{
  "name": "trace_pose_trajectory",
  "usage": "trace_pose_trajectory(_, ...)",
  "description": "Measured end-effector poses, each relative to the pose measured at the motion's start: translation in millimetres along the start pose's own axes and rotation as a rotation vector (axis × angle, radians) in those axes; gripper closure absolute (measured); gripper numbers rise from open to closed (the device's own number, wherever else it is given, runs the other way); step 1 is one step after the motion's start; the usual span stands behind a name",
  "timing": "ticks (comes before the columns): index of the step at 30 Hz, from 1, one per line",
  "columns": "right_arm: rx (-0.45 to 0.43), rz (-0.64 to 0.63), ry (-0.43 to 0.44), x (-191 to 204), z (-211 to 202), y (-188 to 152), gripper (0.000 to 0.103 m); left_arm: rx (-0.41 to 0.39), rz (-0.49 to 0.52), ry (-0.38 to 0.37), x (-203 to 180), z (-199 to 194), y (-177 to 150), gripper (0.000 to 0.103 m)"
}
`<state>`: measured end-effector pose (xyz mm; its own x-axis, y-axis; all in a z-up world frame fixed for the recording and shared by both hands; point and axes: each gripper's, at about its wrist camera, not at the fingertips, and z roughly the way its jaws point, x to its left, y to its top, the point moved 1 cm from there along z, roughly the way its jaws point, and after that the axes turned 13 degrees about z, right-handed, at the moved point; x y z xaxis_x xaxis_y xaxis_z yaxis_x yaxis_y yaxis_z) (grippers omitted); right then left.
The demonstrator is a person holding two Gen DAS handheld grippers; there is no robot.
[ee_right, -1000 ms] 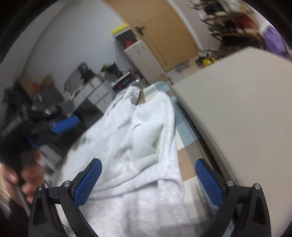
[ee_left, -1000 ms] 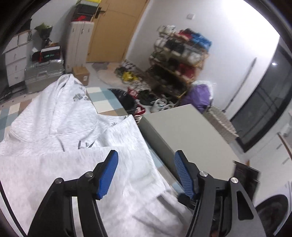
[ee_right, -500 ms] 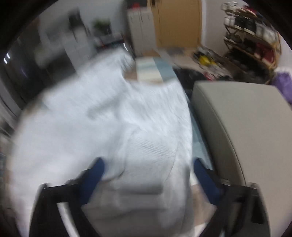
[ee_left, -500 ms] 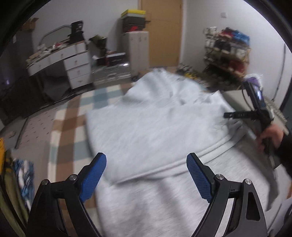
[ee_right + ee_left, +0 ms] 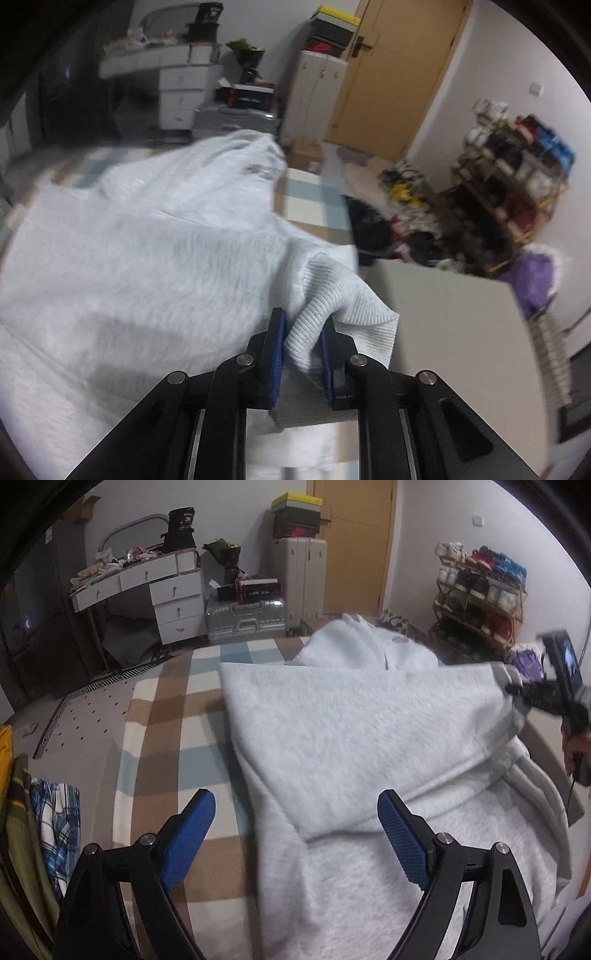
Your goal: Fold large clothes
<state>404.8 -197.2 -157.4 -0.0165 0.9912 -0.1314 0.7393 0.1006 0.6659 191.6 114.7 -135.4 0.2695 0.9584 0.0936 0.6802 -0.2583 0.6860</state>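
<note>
I've got a bed w/ a checked cover (tan, blue, cream squares) filling most of both views. Its left side is bare cloth, so there's open room there; the far edge drops to the floor near a silver suitcase. On the right the bed butts against a plain grey block, so less room on that side.

Spread across the bed's middle & right is the light grey sweatshirt, fleecy, w/ one flap doubled over so a straight folded edge runs diagonally toward my left gripper. Its far end bunches up toward the foot of the bed, w/ a small dark print I can't read.

Left fingers stand wide, nothing between them, hovering over the sweatshirt's near-left edge where it meets the cover.

Right gripper: fingers are closing narrow on the ribbed cuff, which is pinched between the pads & lifted off the bed. From the left view that gripper shows blurred at the sweatshirt's right corner.

Writing: a dark box on the suitcase has pale lettering, too blurred to read; a black bag on the white bench shows a number, also unclear.
</note>
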Motion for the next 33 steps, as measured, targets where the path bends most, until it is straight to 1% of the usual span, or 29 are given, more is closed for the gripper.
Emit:
trace_pose_trajectory(1, 0.039, -0.021, -0.049, 0.4, 12.8, -7.7, 0.086, -0.002, -0.004, -0.008, 2.1, 3.0, 1.7, 0.016)
trace_pose_trajectory(2, 0.117, -0.027, -0.058, 3.6, 30.1, -15.8, 0.085, 0.003, -0.004, -0.034, 2.3, 8.4, 10.3, 0.016)
trace_pose_trajectory(4, 0.213, -0.049, -0.053, 9.8, 51.0, -26.9, 0.085, 0.01, -0.018, -0.059, 3.6, 20.0, 17.2, 0.016)
trace_pose_trajectory(5, 0.2, -0.082, -0.076, 13.9, 53.2, -33.1, 0.081, 0.026, -0.03, -0.087, 3.3, 30.1, 23.4, 0.016)
trace_pose_trajectory(6, 0.16, -0.096, -0.101, 15.9, 48.0, -33.8, 0.078, 0.044, -0.039, -0.13, 2.1, 42.1, 29.4, 0.016)
trace_pose_trajectory(8, 0.088, -0.051, -0.13, 12.4, 28.6, -27.9, 0.056, 0.064, -0.025, -0.177, -2.9, 60.4, 36.4, 0.016)
trace_pose_trajectory(9, 0.055, -0.031, -0.129, 11.6, 20.1, -24.5, 0.05, 0.09, 0.004, -0.183, -8.2, 73.5, 40.1, 0.016)
trace_pose_trajectory(10, 0.005, -0.008, -0.121, 11.2, 6.8, -17.4, 0.036, 0.112, 0.025, -0.181, -11.5, 82.5, 41.4, 0.016)
trace_pose_trajectory(11, -0.058, 0.012, -0.113, 13.7, -7.7, -11.9, 0.027, 0.144, 0.047, -0.179, -15.6, 99.4, 41.2, 0.016)
trace_pose_trajectory(12, -0.121, 0.034, -0.062, 18.6, -23.3, -8.1, 0.025, 0.188, 0.043, -0.203, -16.5, 113.5, 38.0, 0.016)
trace_pose_trajectory(13, -0.149, 0.042, 0.009, 24.6, -32.2, -5.5, 0.024, 0.243, 0.029, -0.221, -16.1, 127.1, 33.1, 0.017)
trace_pose_trajectory(14, -0.152, 0.047, 0.05, 30.3, -32.0, -1.6, 0.023, 0.296, 0.014, -0.219, -15.0, 141.5, 26.0, 0.018)
trace_pose_trajectory(15, -0.132, 0.064, 0.101, 39.1, -29.6, -1.8, 0.023, 0.316, 0.02, -0.216, -14.8, 149.7, 20.1, 0.018)
trace_pose_trajectory(16, -0.097, 0.08, 0.156, 47.7, -23.8, -2.9, 0.023, 0.301, 0.042, -0.205, -16.4, 149.8, 18.7, 0.017)
trace_pose_trajectory(17, -0.059, 0.091, 0.194, 56.6, -13.8, -5.3, 0.024, 0.303, 0.077, -0.188, -20.5, 149.3, 17.5, 0.017)
trace_pose_trajectory(18, -0.033, 0.095, 0.197, 59.0, -5.7, -6.4, 0.024, 0.31, 0.089, -0.179, -22.6, 148.8, 16.9, 0.017)
trace_pose_trajectory(19, 0.01, 0.096, 0.195, 66.1, 8.7, -12.1, 0.024, 0.319, 0.088, -0.178, -23.3, 148.4, 16.9, 0.017)
trace_pose_trajectory(21, 0.163, 0.105, 0.22, 75.7, 50.2, -25.9, 0.025, 0.343, 0.065, -0.191, -19.5, 145.0, 21.6, 0.018)
trace_pose_trajectory(22, 0.213, 0.108, 0.22, 81.3, 59.2, -32.3, 0.025, 0.336, 0.058, -0.189, -18.2, 141.2, 28.5, 0.018)
trace_pose_trajectory(23, 0.255, 0.116, 0.229, 81.6, 70.2, -39.8, 0.022, 0.312, 0.057, -0.184, -15.0, 133.6, 37.6, 0.018)
trace_pose_trajectory(24, 0.2, 0.125, 0.246, 78.8, 64.7, -39.7, 0.021, 0.273, 0.063, -0.169, -11.7, 125.2, 49.5, 0.018)
trace_pose_trajectory(25, 0.218, 0.121, 0.254, 78.6, 66.3, -39.7, 0.021, 0.241, 0.07, -0.155, -9.5, 120.8, 58.9, 0.017)
trace_pose_trajectory(26, 0.229, 0.121, 0.266, 77.2, 67.5, -41.4, 0.021, 0.203, 0.078, -0.121, -6.8, 117.6, 72.9, 0.017)
trace_pose_trajectory(28, 0.217, 0.123, 0.284, 72.3, 67.2, -43.7, 0.02, 0.201, 0.089, -0.083, -1.4, 127.8, 86.5, 0.017)
trace_pose_trajectory(29, 0.203, 0.11, 0.291, 72.0, 66.4, -46.8, 0.019, 0.238, 0.09, -0.03, 2.0, 144.6, 92.7, 0.017)
trace_pose_trajectory(30, 0.182, 0.097, 0.296, 71.5, 60.1, -49.1, 0.018, 0.272, 0.093, -0.003, 5.2, 160.8, 93.2, 0.017)
trace_pose_trajectory(31, 0.159, 0.096, 0.311, 71.4, 59.6, -53.5, 0.014, 0.304, 0.087, 0.004, 9.6, 175.1, 90.3, 0.018)
trace_pose_trajectory(32, 0.14, 0.1, 0.319, 70.5, 58.6, -55.9, 0.013, 0.345, 0.068, 0.001, 15.1, 192.6, 85.6, 0.018)
trace_pose_trajectory(33, 0.133, 0.11, 0.324, 69.6, 59.3, -57.1, 0.013, 0.387, 0.049, -0.018, 19.1, 209.3, 77.5, 0.018)
